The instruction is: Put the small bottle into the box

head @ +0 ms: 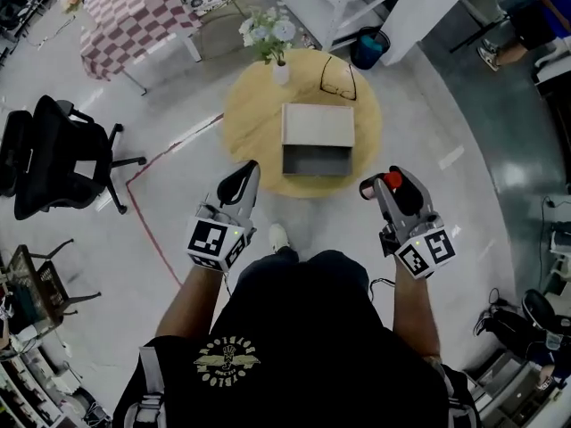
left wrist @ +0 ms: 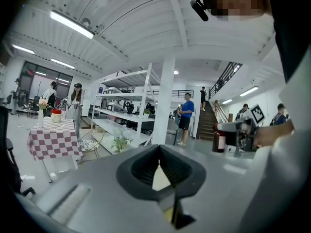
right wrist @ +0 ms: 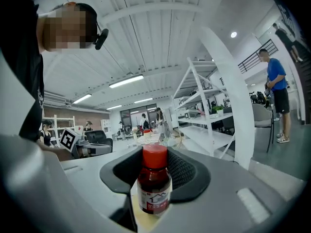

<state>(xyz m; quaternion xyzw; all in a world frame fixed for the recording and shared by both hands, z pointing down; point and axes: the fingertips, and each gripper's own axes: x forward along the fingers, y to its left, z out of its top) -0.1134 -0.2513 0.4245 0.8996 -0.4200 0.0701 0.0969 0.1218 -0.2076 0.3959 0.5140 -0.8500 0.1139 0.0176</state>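
The small bottle (head: 392, 182), dark brown with a red cap and a white label, stands upright between the pads of my right gripper (head: 389, 185), which is shut on it. In the right gripper view the bottle (right wrist: 154, 184) fills the gap between the jaws of the right gripper (right wrist: 155, 166). The open cardboard box (head: 318, 125) sits on the round wooden table (head: 254, 127), ahead of both grippers. My left gripper (head: 241, 184) is held level with the right one, left of the box, shut and holding nothing. In the left gripper view the left gripper (left wrist: 159, 153) shows its pads meeting.
A white vase of flowers (head: 273, 45) and a pair of glasses (head: 339, 78) lie on the table behind the box. A black office chair (head: 53, 154) stands at the left. A checkered table (head: 134, 20) is at the far left. White shelving and several people stand around the room.
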